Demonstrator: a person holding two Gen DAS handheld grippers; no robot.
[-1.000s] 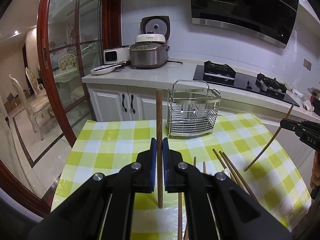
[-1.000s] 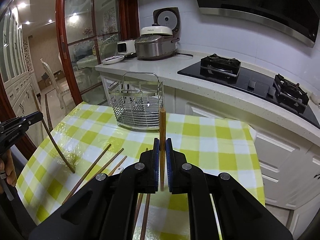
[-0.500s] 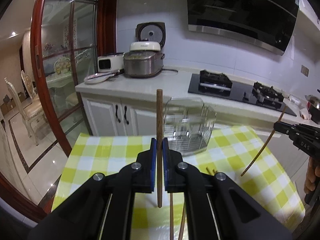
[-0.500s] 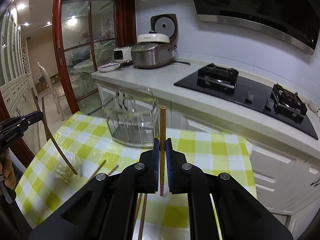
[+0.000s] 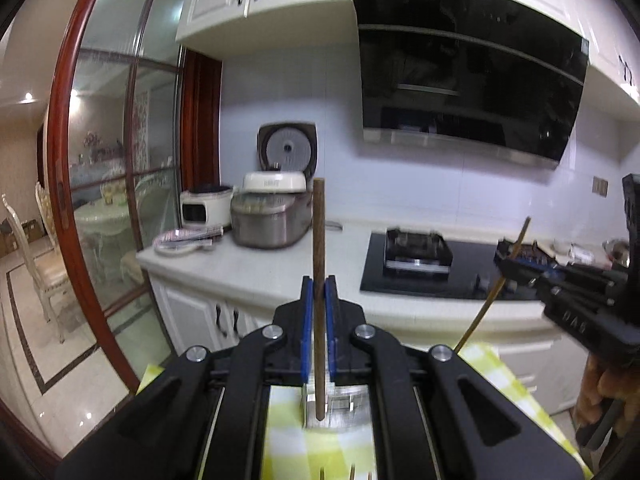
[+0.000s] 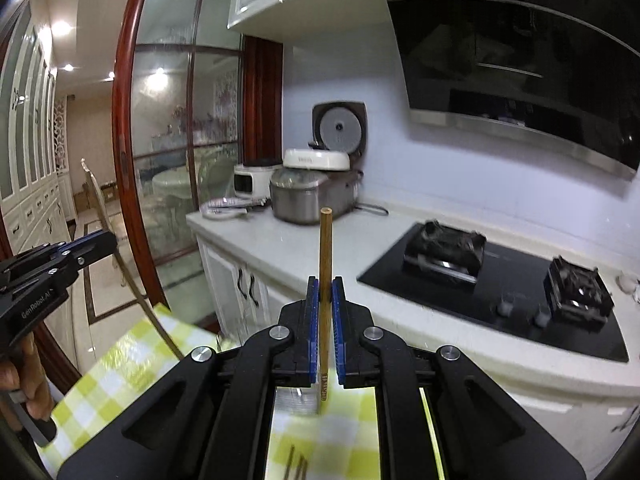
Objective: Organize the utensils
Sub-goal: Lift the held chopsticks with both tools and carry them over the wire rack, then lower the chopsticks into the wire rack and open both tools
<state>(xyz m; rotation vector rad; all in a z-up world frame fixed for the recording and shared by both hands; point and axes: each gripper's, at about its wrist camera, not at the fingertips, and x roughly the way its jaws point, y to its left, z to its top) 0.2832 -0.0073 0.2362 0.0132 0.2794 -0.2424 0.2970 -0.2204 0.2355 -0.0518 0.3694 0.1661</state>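
Both sets of fingers clamped: left gripper pinches a dark chopstick upright, right gripper a lighter chopstick. The wire rack sits just below them, nothing dropped in yet; more sticks lie on the surface nearer me.

The left gripper was black with blue pads, and the chopstick between them was dark brown; the right gripper was likewise black with blue pads, its chopstick a lighter golden brown; the tablecloth bore a yellow-green and white check; the counter was white, the hob glossy black, the range hood black over a silver edge; the door frame was deep red wood; the rice cooker was silver with a cream lid.
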